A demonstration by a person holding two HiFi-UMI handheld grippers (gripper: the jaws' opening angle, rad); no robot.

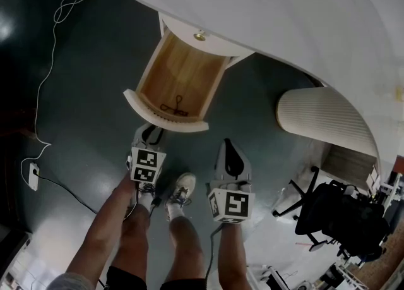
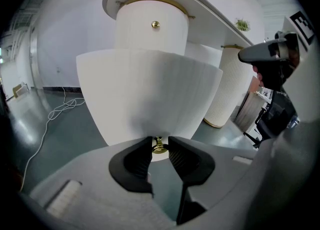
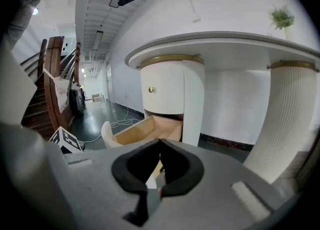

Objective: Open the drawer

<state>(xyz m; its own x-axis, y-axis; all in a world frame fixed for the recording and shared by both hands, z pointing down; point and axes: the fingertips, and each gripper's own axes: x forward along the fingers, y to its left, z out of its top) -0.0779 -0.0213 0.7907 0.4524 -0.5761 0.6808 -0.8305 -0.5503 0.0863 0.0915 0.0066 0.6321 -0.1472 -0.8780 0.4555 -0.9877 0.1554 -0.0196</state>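
Curved-front drawer (image 1: 180,80) stands well out from pedestal under white counter (image 1: 284,4); wooden inside shows, white front nearest person. Left tongs (image 2: 160,143) clamped on small brass knob (image 2: 159,148) low on drawer front. Right tongs (image 3: 160,146) closed on nothing, right of drawer, apart from it. Second brass knob (image 1: 199,36) on pedestal front above drawer.

Wood drawer (image 1: 180,75) int., brass knob (image 2: 159,147)
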